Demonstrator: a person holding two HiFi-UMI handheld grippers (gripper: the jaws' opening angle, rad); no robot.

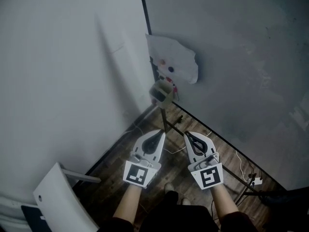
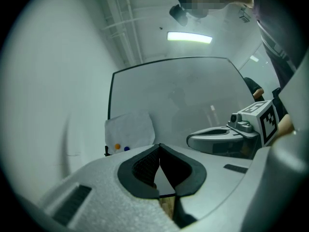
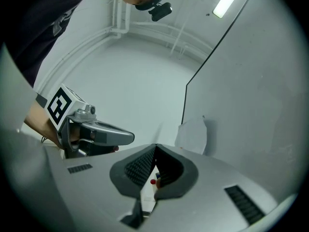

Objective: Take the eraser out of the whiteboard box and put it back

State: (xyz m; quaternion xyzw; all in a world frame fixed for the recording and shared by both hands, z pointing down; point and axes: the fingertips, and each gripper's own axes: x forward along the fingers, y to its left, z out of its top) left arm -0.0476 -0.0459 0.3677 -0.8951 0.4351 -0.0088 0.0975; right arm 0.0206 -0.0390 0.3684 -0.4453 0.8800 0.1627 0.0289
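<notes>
While the person holds both tools side by side over the wooden floor (image 1: 112, 164), the left tool (image 1: 161, 132) and the right tool (image 1: 186, 135) each have their jaws pressed together with nothing between them. The whiteboard box (image 1: 162, 93) hangs at the lower corner of the whiteboard (image 1: 231, 57), just below a sheet of paper (image 1: 174, 57) bearing coloured dots, well apart from both tools. The eraser cannot be told apart from the box's contents.
</notes>
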